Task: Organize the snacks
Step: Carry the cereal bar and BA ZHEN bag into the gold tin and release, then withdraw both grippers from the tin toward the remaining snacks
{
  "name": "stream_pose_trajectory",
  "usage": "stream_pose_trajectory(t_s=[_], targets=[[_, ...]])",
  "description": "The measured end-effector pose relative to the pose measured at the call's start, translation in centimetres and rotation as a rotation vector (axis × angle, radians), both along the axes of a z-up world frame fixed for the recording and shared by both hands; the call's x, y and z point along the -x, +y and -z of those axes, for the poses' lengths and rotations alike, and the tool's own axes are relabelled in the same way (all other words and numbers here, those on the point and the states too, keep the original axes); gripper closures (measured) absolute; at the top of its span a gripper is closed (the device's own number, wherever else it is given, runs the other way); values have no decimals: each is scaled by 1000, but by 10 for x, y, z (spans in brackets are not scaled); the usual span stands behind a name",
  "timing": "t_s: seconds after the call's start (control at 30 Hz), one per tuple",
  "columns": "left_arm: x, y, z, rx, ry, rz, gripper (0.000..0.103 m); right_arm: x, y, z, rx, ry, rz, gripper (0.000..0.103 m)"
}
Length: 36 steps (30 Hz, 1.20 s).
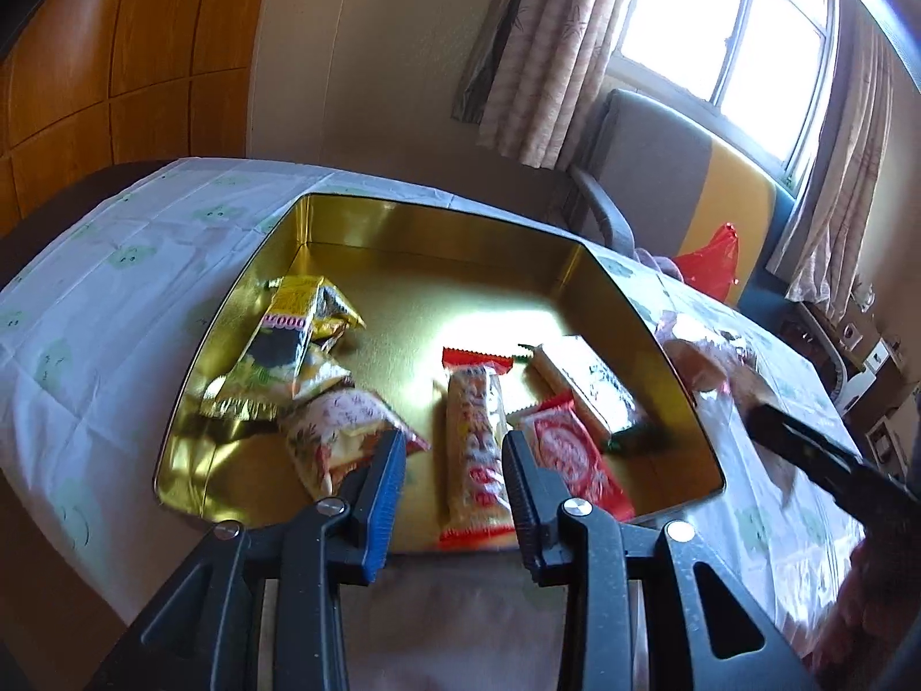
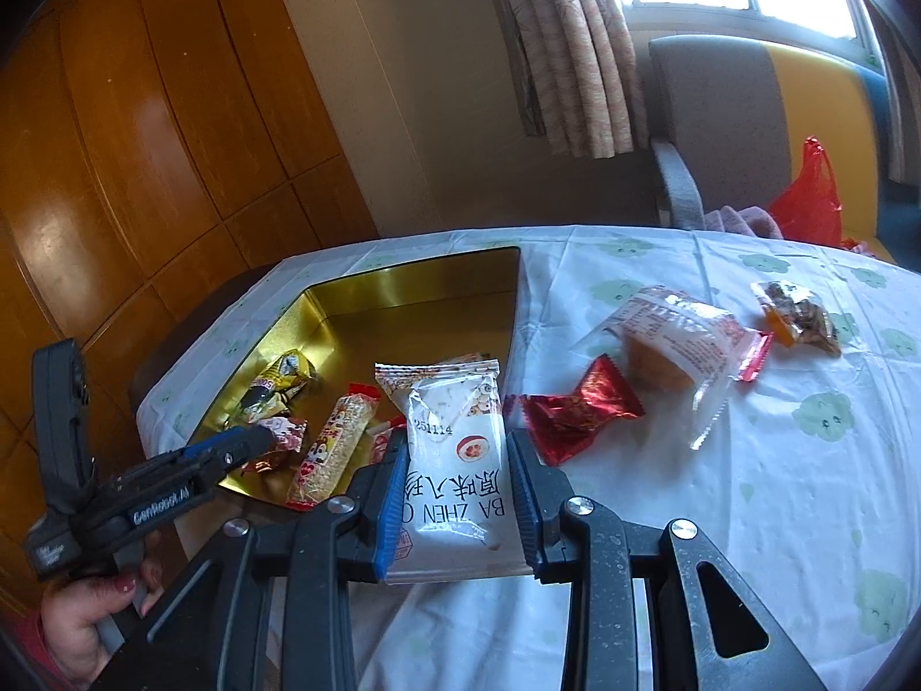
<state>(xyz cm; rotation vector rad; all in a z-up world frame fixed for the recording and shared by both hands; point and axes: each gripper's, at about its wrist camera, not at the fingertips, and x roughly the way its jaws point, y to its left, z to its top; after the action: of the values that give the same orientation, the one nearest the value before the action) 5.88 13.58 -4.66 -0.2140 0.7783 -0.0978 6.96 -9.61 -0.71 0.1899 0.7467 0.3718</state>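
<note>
Snacks lie partly inside a gold tin, partly on the tablecloth right of it. Inside the tin, from left: yellow packets, a floral pouch, a long red-ended bar, a red packet. The left gripper hovers over the tin's near edge, jaws apart, nothing between them. The right gripper clamps a white pouch just right of the tin's near corner. Right of the tin lie 3 more: red foil candy, clear-wrapped cake, small nut packet. Risk: the slick pouch may slip from its side grip and land outside the tin.
</note>
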Motion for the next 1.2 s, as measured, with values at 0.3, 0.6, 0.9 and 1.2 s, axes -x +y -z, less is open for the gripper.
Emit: stream_pose_trajectory(t_s=[0.3, 0.6, 0.9, 1.2], targets=[[15, -6, 3, -24, 5, 13, 65, -14, 30, 10, 26, 42, -64, 69], [26, 2, -5, -7, -28, -9, 65, -46, 58, 13, 63, 76, -112, 68], [30, 8, -9, 5, -39, -33, 65, -93, 92, 12, 116, 94, -136, 67], [32, 4, -8, 6, -43, -18, 65, -94, 69, 4, 35, 89, -68, 52]])
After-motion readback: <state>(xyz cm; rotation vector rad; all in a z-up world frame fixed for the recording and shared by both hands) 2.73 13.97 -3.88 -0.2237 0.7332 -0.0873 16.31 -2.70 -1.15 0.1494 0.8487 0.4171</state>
